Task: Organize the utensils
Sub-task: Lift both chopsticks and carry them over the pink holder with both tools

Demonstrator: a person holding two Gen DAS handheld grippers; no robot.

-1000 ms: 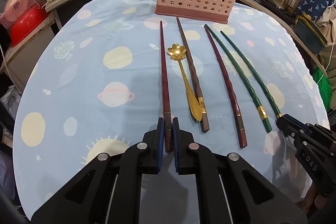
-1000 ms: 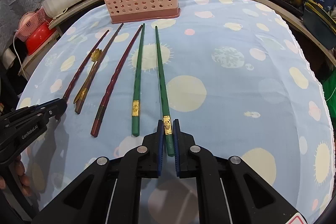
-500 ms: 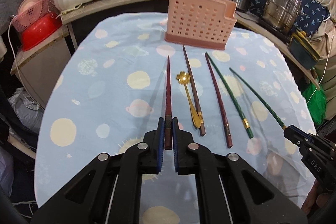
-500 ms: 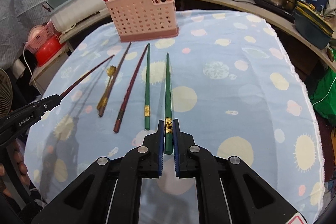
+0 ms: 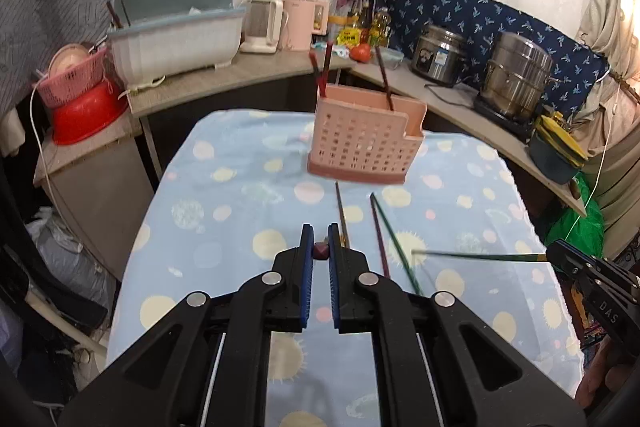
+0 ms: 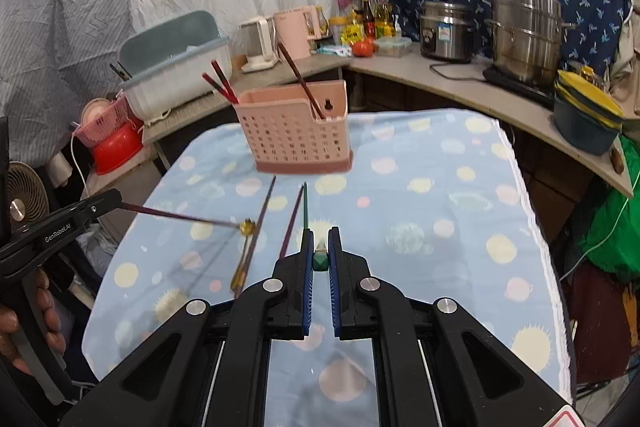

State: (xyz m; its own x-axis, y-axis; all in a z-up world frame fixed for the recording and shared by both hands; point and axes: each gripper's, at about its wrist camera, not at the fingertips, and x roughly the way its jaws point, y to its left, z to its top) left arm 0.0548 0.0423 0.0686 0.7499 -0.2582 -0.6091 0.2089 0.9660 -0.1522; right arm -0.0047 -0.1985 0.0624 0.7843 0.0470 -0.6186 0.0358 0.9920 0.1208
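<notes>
Planet-print cloth covers the counter (image 5: pixel 224 211), with the pink utensil holder (image 5: pixel 364 143) at its 12 o'clock end. Both tools hang above the near edge, tilted downward: the left tool (image 5: pixel 320 253) clamped on a maroon chopstick (image 6: pixel 176 215), the right tool (image 6: pixel 319 257) clamped on a green chopstick (image 5: pixel 480 256). Two dark chopsticks, another green one (image 5: pixel 396 243) and a gold spoon (image 6: pixel 245 247) lie mid-counter; bare cloth spreads toward 3 and 9 o'clock.
</notes>
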